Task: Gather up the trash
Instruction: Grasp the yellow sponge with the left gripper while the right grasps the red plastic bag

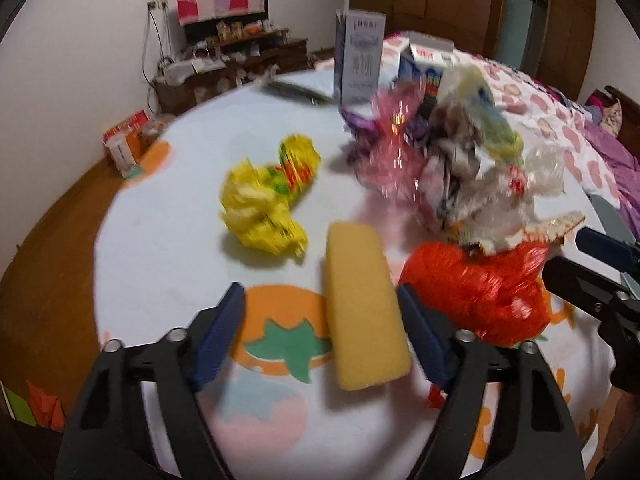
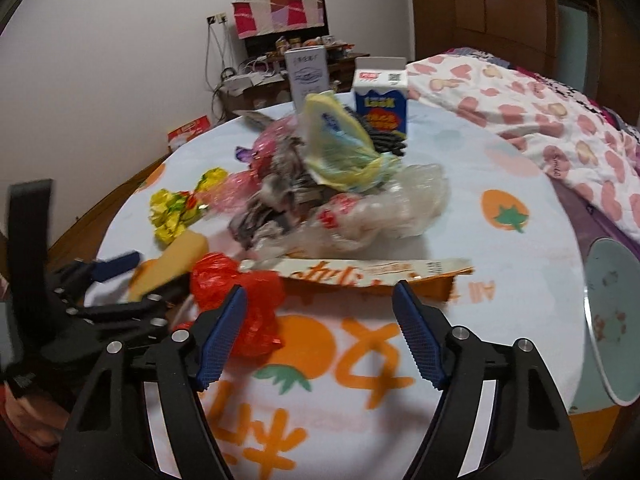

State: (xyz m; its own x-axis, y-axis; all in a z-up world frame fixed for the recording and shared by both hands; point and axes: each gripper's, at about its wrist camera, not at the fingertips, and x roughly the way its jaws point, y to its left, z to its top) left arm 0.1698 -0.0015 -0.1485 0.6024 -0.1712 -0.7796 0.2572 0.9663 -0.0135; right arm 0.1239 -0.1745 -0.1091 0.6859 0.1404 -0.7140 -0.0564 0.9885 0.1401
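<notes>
Crinkled wrappers [image 1: 452, 160]; spongy yellow block [image 1: 364, 304]

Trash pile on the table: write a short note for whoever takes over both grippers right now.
Left hand-held gripper: open, sponge between the jaws, not yet pinched.
Right hand-held gripper: open, empty, pointing at the orange wrapper; red bag by its left finger.
Yellow wrapper lies apart; the trash pile sits mid-table.
Nothing collected yet; all of it remains.
</notes>
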